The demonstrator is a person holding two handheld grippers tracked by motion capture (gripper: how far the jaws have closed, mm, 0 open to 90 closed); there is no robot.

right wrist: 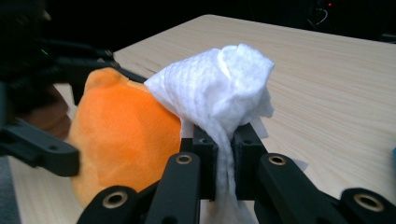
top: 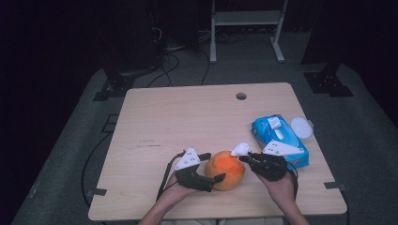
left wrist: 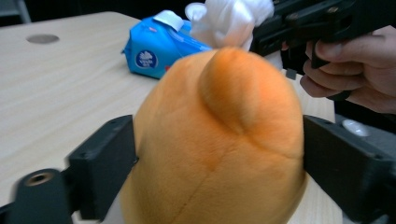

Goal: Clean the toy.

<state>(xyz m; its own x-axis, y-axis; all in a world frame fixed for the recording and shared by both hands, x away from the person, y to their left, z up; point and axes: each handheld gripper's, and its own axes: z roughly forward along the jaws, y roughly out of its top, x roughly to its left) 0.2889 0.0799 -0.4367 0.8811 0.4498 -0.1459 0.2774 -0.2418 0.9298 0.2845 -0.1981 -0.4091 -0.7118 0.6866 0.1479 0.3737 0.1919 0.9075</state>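
Note:
An orange plush toy [top: 226, 169] lies near the table's front edge. My left gripper [top: 213, 167] straddles it, one jaw on each side. In the left gripper view the toy [left wrist: 219, 140] bulges round and unsqueezed between the wide-spread jaws, its sides just touching them. My right gripper [top: 244, 157] is shut on a crumpled white wipe [top: 240, 149] and holds it against the toy's upper right side. In the right gripper view the wipe [right wrist: 219, 84] is pinched between the two pads [right wrist: 205, 154] and rests against the toy [right wrist: 121, 140].
A blue pack of wipes [top: 279, 138] lies to the right, just behind my right hand, with a round white lid [top: 301, 127] beside it. A cable hole [top: 241, 96] sits near the table's far edge [top: 206, 86]. Bare tabletop stretches across the left and back.

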